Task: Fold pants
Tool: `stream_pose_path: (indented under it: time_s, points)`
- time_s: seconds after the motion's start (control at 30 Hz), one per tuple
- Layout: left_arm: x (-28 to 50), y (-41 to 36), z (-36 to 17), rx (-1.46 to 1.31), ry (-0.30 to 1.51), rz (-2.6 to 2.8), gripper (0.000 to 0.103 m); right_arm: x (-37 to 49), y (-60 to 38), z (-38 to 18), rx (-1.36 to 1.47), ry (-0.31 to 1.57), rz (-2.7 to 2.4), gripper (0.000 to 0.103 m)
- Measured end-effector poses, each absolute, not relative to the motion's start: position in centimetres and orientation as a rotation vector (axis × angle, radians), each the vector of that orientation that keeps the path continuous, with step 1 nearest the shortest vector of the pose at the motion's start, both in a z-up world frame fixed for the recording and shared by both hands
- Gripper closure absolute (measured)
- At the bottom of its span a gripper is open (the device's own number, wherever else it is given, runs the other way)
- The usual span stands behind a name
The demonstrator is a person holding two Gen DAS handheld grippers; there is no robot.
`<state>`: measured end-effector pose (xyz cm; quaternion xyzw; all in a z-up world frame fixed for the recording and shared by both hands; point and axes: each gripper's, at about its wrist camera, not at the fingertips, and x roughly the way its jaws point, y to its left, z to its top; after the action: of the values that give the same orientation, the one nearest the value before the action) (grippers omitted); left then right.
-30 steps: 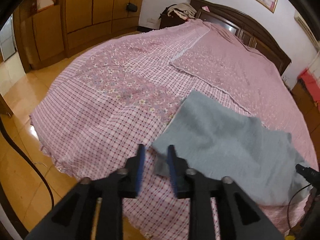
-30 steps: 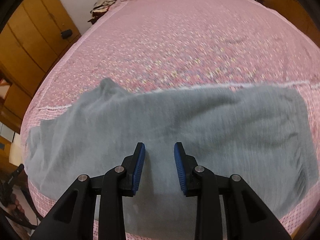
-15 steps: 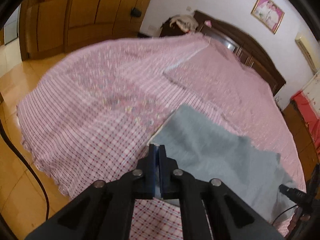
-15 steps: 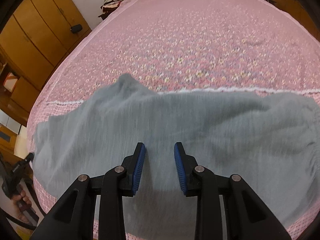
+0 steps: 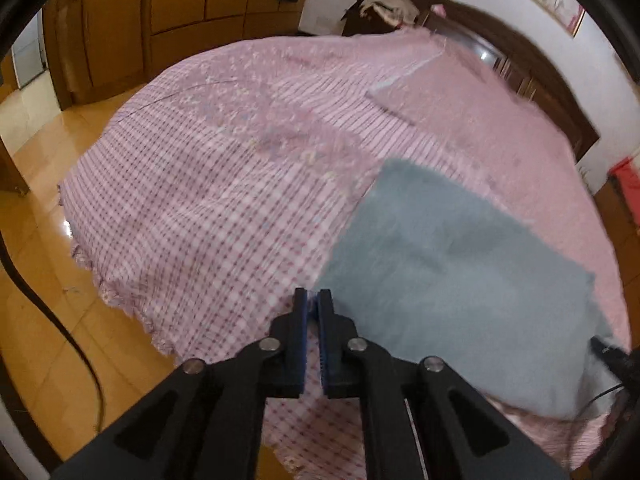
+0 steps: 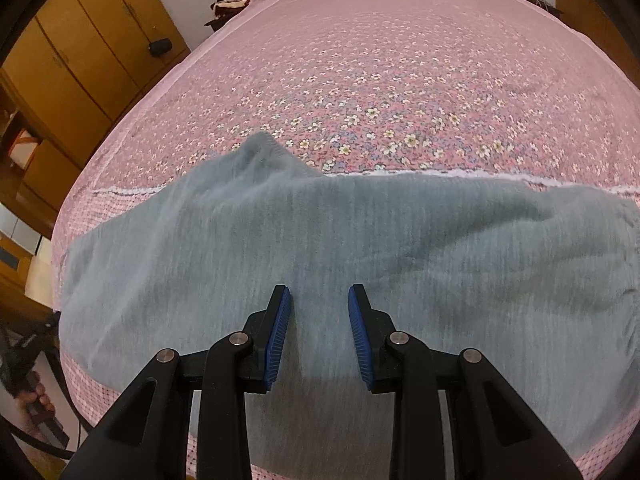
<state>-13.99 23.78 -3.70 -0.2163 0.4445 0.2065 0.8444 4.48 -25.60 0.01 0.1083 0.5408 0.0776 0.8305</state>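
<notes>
So the grey pants [image 6: 320, 248] are spread flat across the near end of the bed [image 6: 380, 60], lying on the pink floral-and-check bedspread [image 5: 192, 208], with one long edge close to the bed's near side. In the left wrist view they show as a big grey slab to the right.

Left gripper [image 5: 312, 300]: its blue-padded fingers [image 5: 303, 320] are clenched almost together right at the near left corner of the pants. It looks like they're pinching the corner of the fabric, though the view is a bit blurry, so I can't swear how much cloth is actually in there.

Right gripper [image 6: 319, 304]: fingers [image 6: 280, 320] parted with a clear gap, hovering over the middle of the grey fabric and grasping nothing. Cloth shows between them but the pads aren't pressing on it.

Wooden wardrobes [image 5: 192, 4] stand off to the left, dark headboard [image 5: 520, 52] at the far end.
</notes>
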Motion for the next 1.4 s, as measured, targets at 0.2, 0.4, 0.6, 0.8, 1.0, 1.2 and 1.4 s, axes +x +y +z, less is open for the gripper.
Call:
stream_pose_path:
  time_s: [0.2, 0.4, 0.6, 0.8, 1.0, 1.2, 1.4]
  points:
    - [-14.2, 24.8, -1.2, -0.405, 0.855, 0.522, 0.092, 6.6, -26.0, 1.3, 0.217, 1.104, 0.231, 0.071]
    - [-10.6, 22.5, 0.8, -0.360, 0.826, 0.359, 0.084, 10.7, -24.9, 1.2, 0.158, 1.108, 0.323, 0.071]
    - [-6.6, 18.6, -0.8, -0.294, 0.889, 0.226, 0.078, 13.5, -22.9, 0.8, 0.097, 1.150, 0.414, 0.065]
    - [-5.4, 18.2, -2.8, -0.270, 0.922, 0.238, 0.077, 14.1, -20.9, -0.4, 0.008, 1.184, 0.466, 0.079]
    - [-5.0, 19.4, -4.4, -0.253, 0.893, 0.307, 0.073, 15.2, -22.3, -0.2, 0.123, 1.091, 0.394, 0.095]
    - [-5.0, 19.4, -4.0, -0.228, 0.909, 0.296, 0.073, 15.8, -21.9, -3.0, 0.173, 1.162, 0.364, 0.093]
    - [-6.7, 17.6, -1.5, -0.253, 0.933, 0.188, 0.064, 11.7, -21.8, 1.3, 0.160, 1.119, 0.328, 0.083]
